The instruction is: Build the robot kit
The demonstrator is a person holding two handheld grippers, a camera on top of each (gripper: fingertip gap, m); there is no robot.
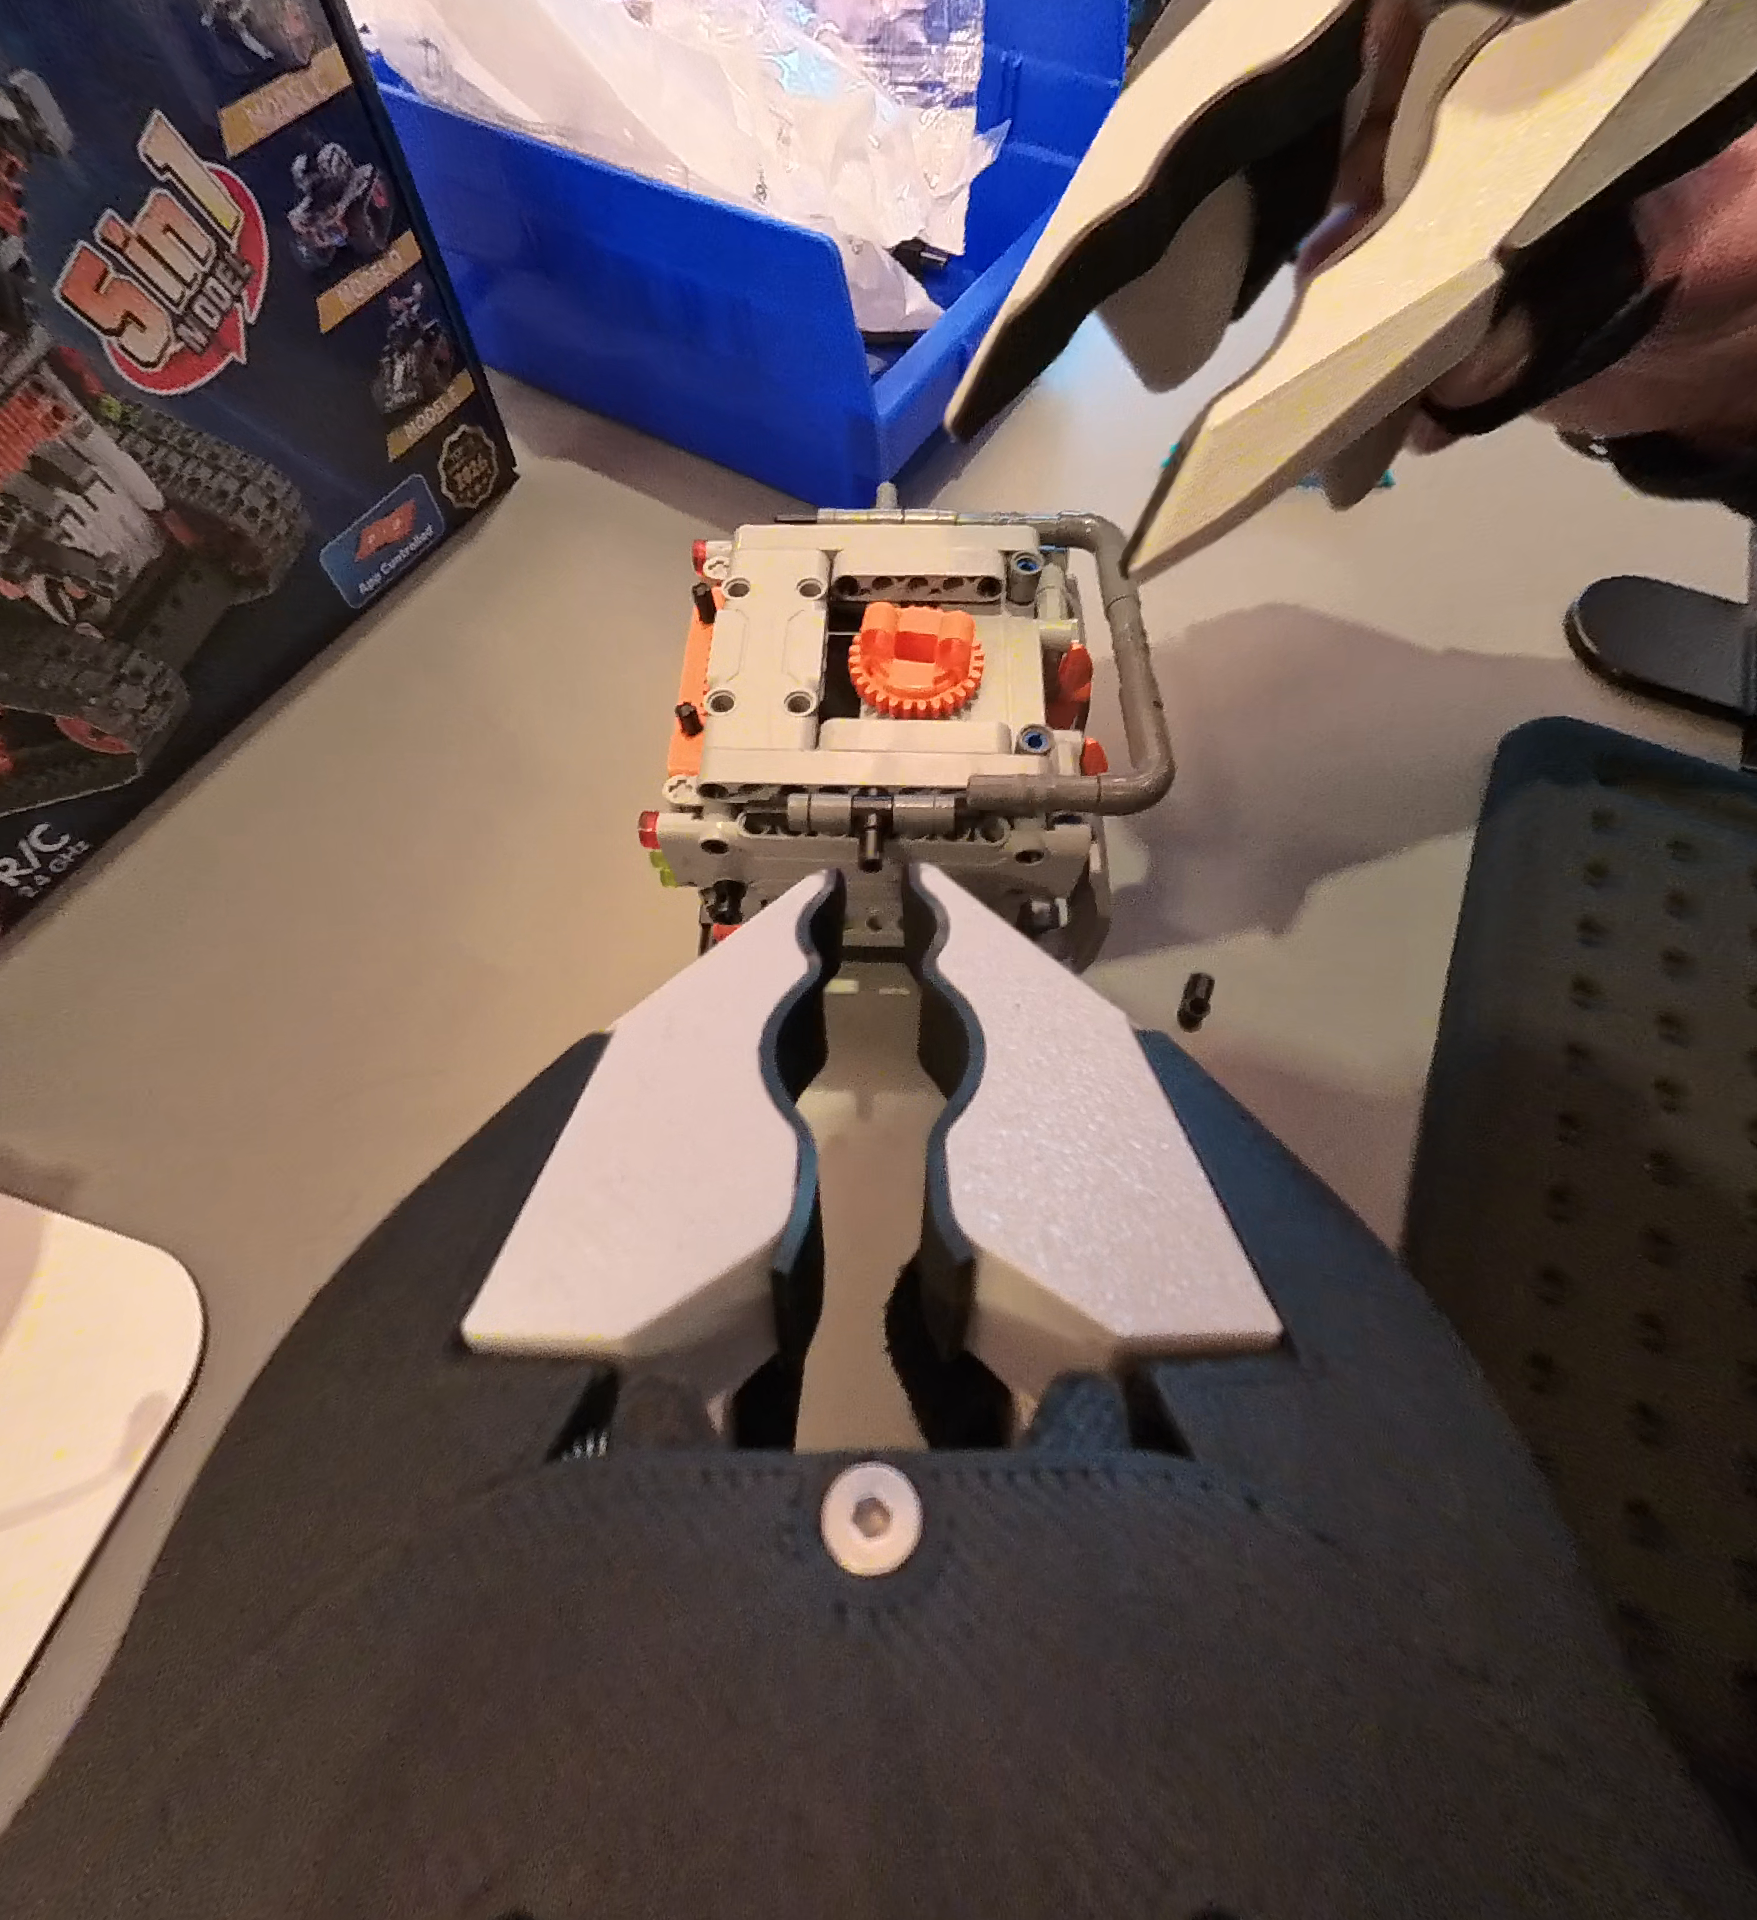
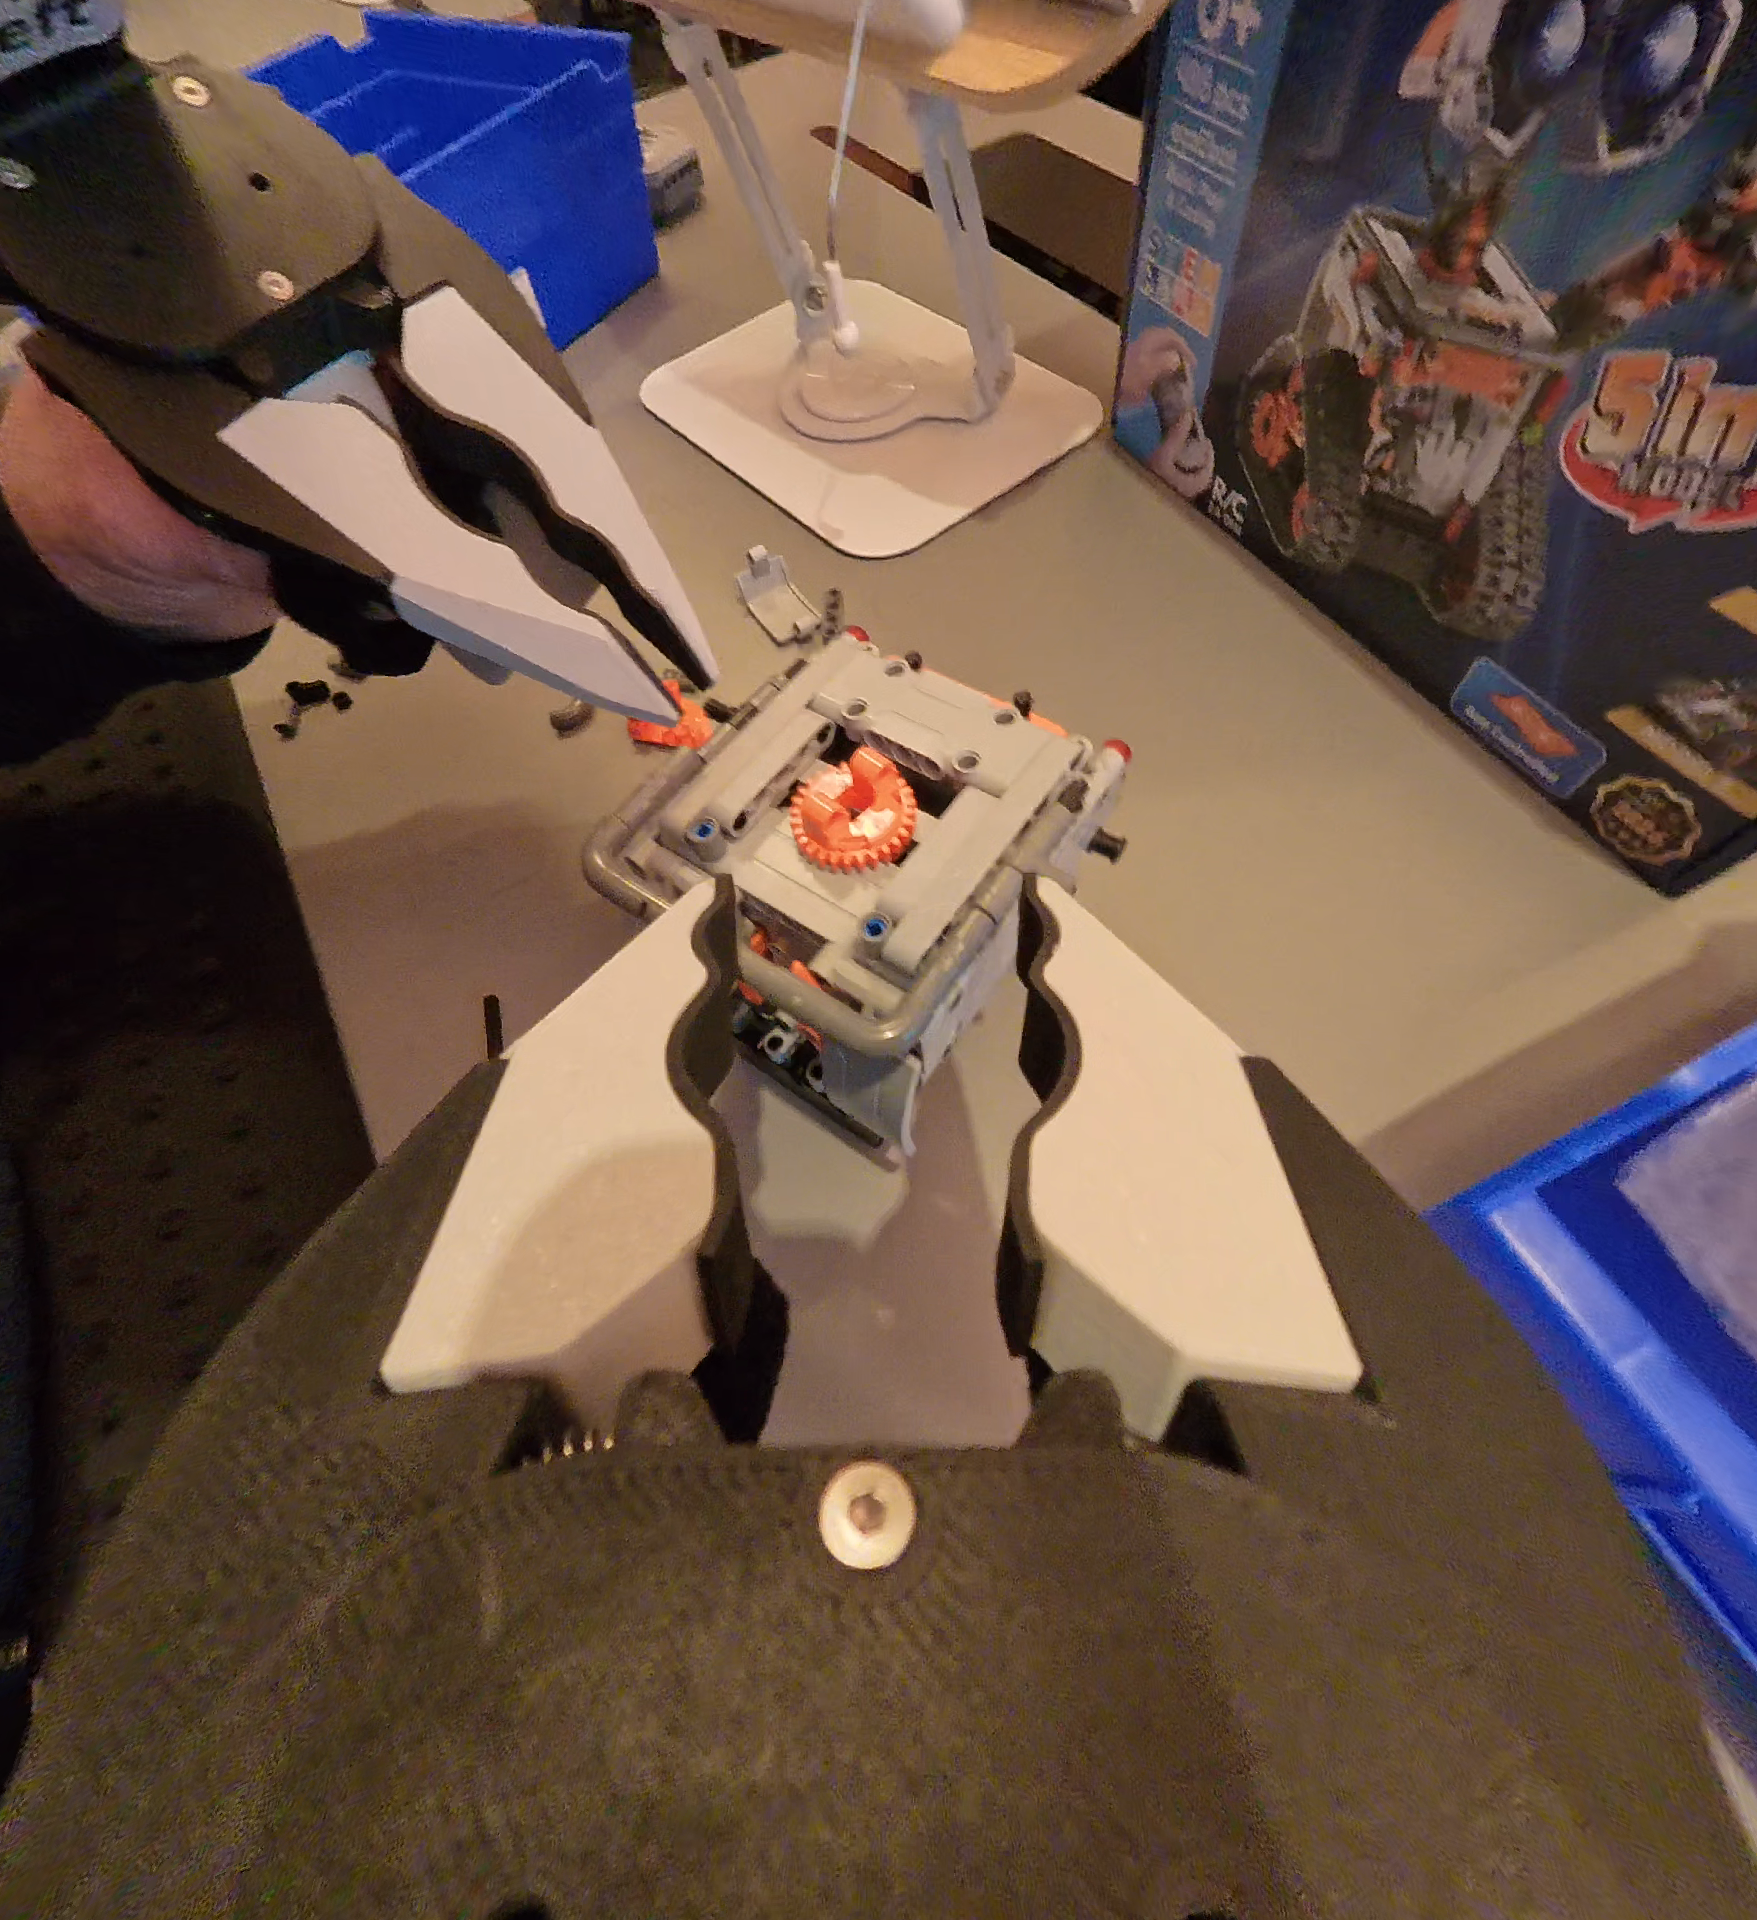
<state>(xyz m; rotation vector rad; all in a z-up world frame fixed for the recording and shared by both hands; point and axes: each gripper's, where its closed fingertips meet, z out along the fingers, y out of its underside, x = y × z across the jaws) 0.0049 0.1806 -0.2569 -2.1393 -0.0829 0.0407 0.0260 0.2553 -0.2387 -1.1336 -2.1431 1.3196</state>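
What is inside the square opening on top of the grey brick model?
An orange gear sits inside the opening of the grey brick model, teeth around its rim. Below it the opening is dark, and the frame covers whatever it is mounted on.

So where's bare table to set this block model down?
Free: the grey stretch between the toy box and the model, and in the right wrist view between the lamp base and the box. Crowded: loose small parts beside the left gripper and the blue bin.
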